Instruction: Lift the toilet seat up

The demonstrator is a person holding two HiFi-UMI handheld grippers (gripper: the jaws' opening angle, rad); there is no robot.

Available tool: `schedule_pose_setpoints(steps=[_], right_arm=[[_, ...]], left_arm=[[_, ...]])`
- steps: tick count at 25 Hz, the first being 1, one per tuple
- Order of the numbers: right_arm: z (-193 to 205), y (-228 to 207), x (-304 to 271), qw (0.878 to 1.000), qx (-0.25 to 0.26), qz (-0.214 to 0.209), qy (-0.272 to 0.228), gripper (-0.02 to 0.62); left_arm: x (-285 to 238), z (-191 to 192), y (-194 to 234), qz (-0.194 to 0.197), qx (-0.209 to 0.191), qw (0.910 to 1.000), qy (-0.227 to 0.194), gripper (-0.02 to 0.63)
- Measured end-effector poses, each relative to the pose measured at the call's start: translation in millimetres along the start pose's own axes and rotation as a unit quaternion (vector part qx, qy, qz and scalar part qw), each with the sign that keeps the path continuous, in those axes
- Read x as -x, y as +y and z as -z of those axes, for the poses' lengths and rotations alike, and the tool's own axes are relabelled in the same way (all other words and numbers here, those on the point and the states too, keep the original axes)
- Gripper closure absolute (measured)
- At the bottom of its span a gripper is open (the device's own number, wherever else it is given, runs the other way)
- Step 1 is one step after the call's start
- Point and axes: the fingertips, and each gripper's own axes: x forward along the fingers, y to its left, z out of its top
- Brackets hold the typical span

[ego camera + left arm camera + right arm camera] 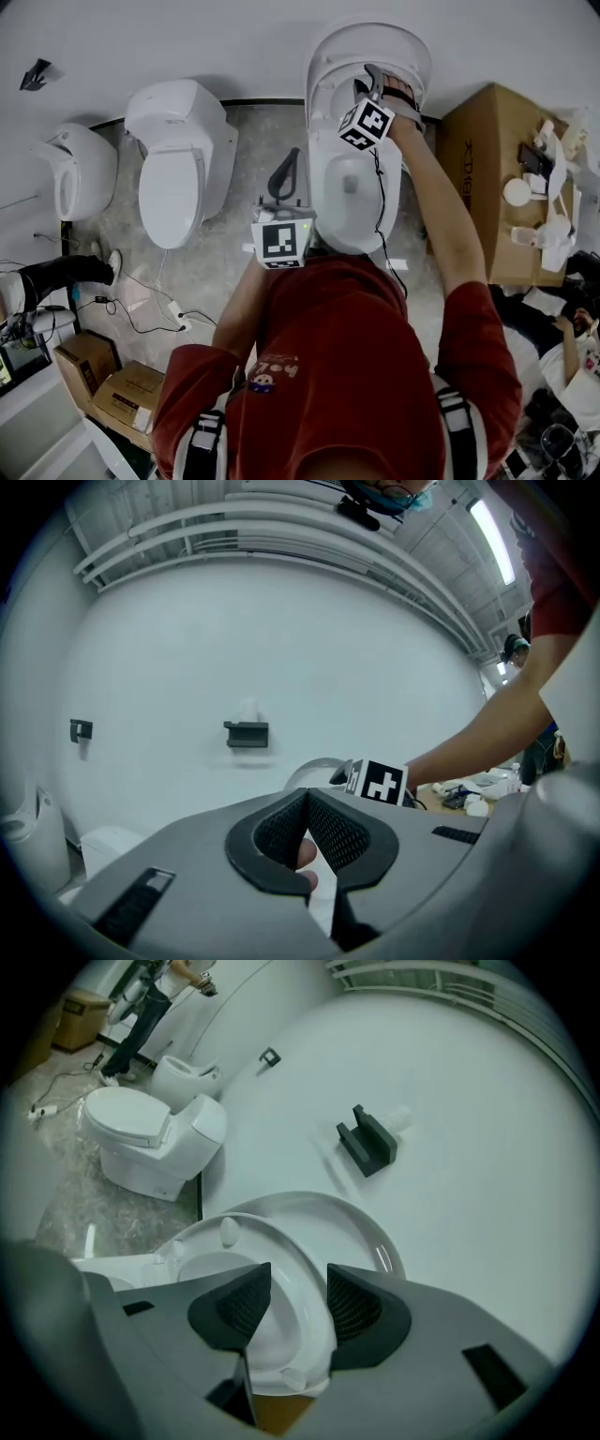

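toilet seat (305,1269): raised, close to lid (375,1232) | right gripper (295,1302): spread around seat rim, not pinching | left gripper (307,803): closed, empty | advice: rest seat gently on lid before withdrawing

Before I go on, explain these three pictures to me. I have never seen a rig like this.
A person in a red top holds a hand tool with two jaws in each hand. One picture looks down from a camera on their head; the other two ride on the tools. The right gripper has its jaws apart, with the raised toilet seat between them, seemingly not pinched. The left gripper is shut and holds nothing. A second toilet and a cardboard box stand nearby.
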Motion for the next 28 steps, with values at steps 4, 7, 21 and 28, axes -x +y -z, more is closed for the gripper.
schedule_pose_setpoints(steps=[4,7,21,28], right_arm=[[16.6,25.0,33.5,0.999,-0.034,-0.006,-0.006,0.426],[34.0,45.9,59.6,0.998,-0.064,-0.016,-0.002,0.426],[105.8,87.4,196.7,0.958,-0.284,-0.025,0.028,0.425],[119.4,59.5,252.2,0.92,-0.391,-0.003,0.007,0.425]], left_arm=[[0.0,-1.9,-13.5,0.011,-0.001,0.9999,-0.003,0.595],[0.4,-1.9,-23.8,0.022,0.002,0.9998,-0.003,0.595],[0.6,-11.0,-44.6,0.044,0.029,0.9986,-0.002,0.595],[2.8,-41.6,-59.4,0.066,0.042,0.9969,-0.013,0.595]])
